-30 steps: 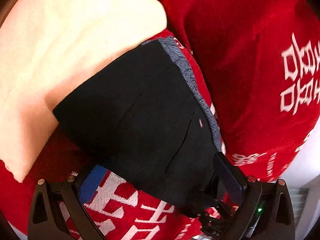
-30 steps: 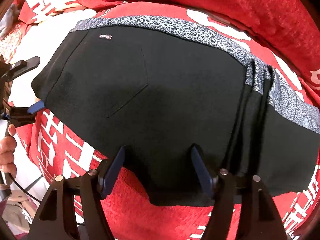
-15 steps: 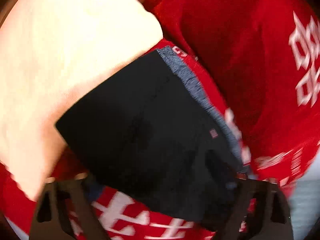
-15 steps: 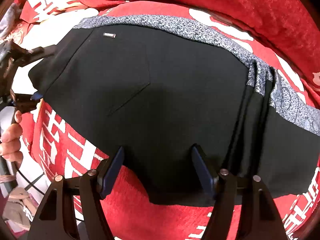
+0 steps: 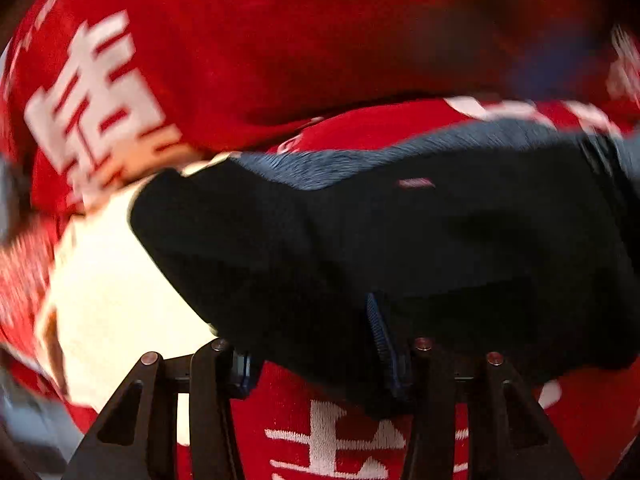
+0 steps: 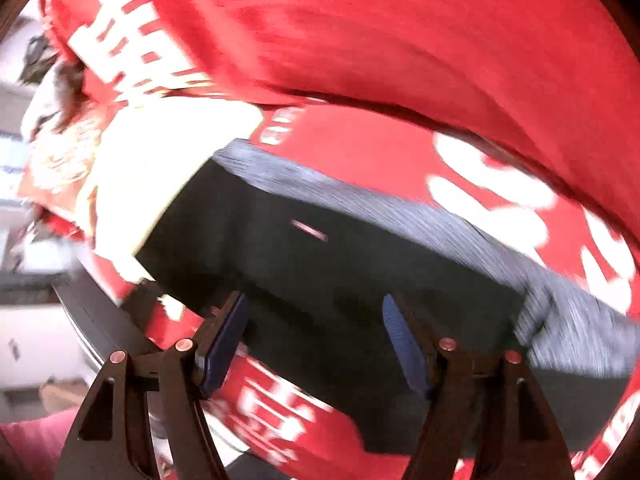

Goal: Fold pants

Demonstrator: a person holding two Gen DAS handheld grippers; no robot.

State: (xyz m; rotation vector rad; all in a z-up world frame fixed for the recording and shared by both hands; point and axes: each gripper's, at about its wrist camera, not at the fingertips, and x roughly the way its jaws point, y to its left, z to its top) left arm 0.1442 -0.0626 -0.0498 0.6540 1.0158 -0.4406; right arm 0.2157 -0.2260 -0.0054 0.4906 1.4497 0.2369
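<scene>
The black pants (image 5: 420, 248) with a grey patterned waistband (image 5: 360, 160) lie folded on a red cover with white characters (image 5: 328, 440). They also show in the right wrist view (image 6: 320, 280), waistband (image 6: 400, 216) at the far edge. My left gripper (image 5: 308, 344) is open, its fingers astride the pants' near edge. My right gripper (image 6: 316, 328) is open too, its fingers over the near edge of the pants. Both views are blurred.
A red cushion with white characters (image 5: 240, 52) rises behind the pants, also in the right wrist view (image 6: 400, 40). A cream cloth (image 5: 116, 292) lies left of the pants. The seat's edge and a room (image 6: 32, 320) show at left.
Both grippers have swung round fast. The left now faces the pants from the front with the waistband far; the right has shifted left along the near edge. The pants lie as before.
</scene>
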